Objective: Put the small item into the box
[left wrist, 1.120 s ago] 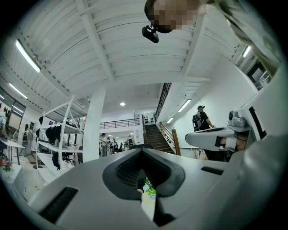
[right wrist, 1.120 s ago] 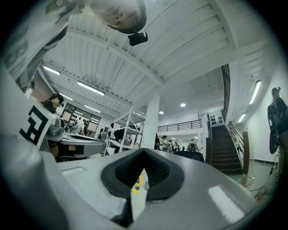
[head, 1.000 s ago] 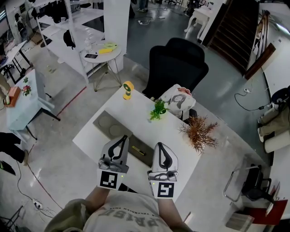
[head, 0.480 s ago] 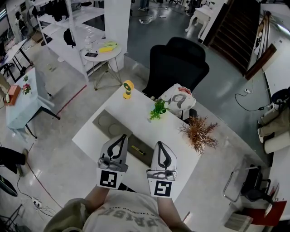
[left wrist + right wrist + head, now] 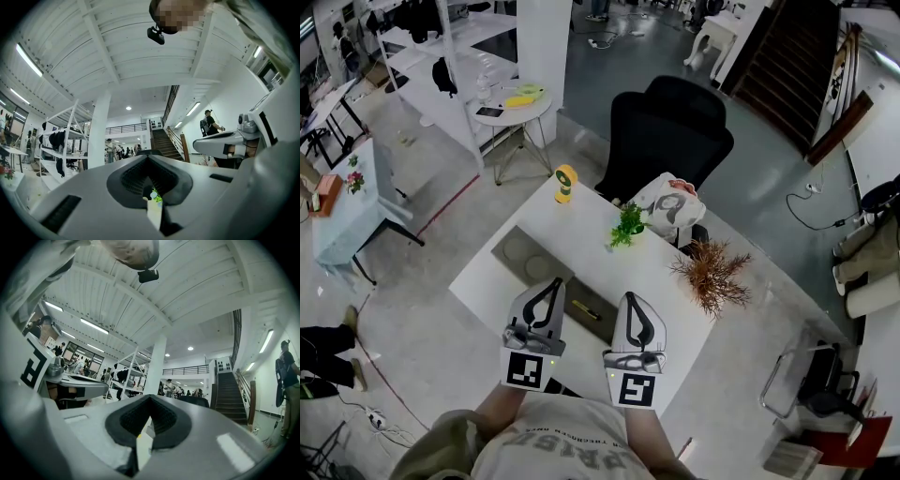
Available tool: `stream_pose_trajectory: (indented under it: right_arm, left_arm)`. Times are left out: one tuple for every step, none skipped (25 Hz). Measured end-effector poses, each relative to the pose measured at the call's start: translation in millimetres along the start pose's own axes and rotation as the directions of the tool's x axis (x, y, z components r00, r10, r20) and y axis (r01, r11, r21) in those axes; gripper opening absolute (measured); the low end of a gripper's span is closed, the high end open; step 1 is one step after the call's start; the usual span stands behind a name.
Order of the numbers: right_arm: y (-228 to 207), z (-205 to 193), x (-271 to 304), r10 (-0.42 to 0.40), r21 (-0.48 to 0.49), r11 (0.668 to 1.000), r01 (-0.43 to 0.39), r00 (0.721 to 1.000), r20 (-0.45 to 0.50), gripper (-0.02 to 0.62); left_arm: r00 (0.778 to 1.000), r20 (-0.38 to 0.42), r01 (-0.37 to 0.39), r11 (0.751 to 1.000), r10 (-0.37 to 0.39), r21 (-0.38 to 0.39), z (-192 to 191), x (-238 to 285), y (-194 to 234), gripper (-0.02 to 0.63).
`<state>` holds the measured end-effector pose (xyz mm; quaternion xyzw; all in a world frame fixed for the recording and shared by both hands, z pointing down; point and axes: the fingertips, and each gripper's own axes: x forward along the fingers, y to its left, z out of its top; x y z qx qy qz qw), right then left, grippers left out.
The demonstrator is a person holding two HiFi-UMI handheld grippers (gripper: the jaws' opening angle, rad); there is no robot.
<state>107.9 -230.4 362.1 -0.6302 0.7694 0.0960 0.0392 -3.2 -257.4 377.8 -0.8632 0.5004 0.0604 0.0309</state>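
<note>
Held both grippers shut, nothing clamped, over table (image 5: 661,272) near edge
Spotted small yellow item (image 5: 586,310) betw. left gripper (image 5: 554,285) & right gripper (image 5: 635,301), long axis slanting far-left to near-right, by grey box (image 5: 517,253); judged left marginally nearer

Pale grey left gripper (image 5: 551,285) and right gripper (image 5: 631,300), black teardrop cut-outs, black-and-white marker cubes (image 5: 526,371), olive sleeve (image 5: 441,448), pale lettered T-shirt (image 5: 572,452)
</note>
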Motion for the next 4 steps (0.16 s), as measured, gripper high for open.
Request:
stream_pose_trajectory:
  right_arm:
    - [0.4, 1.0, -0.2, 0.0, -0.001, 1.0, 0.0, 1.0, 0.0, -0.002]
    - [1.0, 2.1, -0.3, 0.0, -0.001, 1.0, 0.0, 1.0, 0.001, -0.002]
    - [1.7, 3.2, -0.4, 0.001, -0.002, 1.0, -0.001, 1.0, 0.002, -0.002]
    - [2.4, 4.3, -0.5, 0.001, -0.002, 1.0, -0.001, 1.0, 0.003, -0.002]
  left_arm:
    - [1.0, 0.001, 0.0, 1.0, 0.0, 0.001, 0.8, -0.4, 0.1, 0.011]
    - [1.0, 0.002, 0.001, 1.0, -0.001, 0.002, 1.7, -1.0, 0.3, 0.011]
    - [1.0, 0.002, 0.001, 1.0, -0.001, 0.003, 2.4, -1.5, 0.6, 0.011]
    - [1.0, 0.003, 0.001, 1.0, -0.001, 0.004, 3.2, -2.1, 0.9, 0.011]
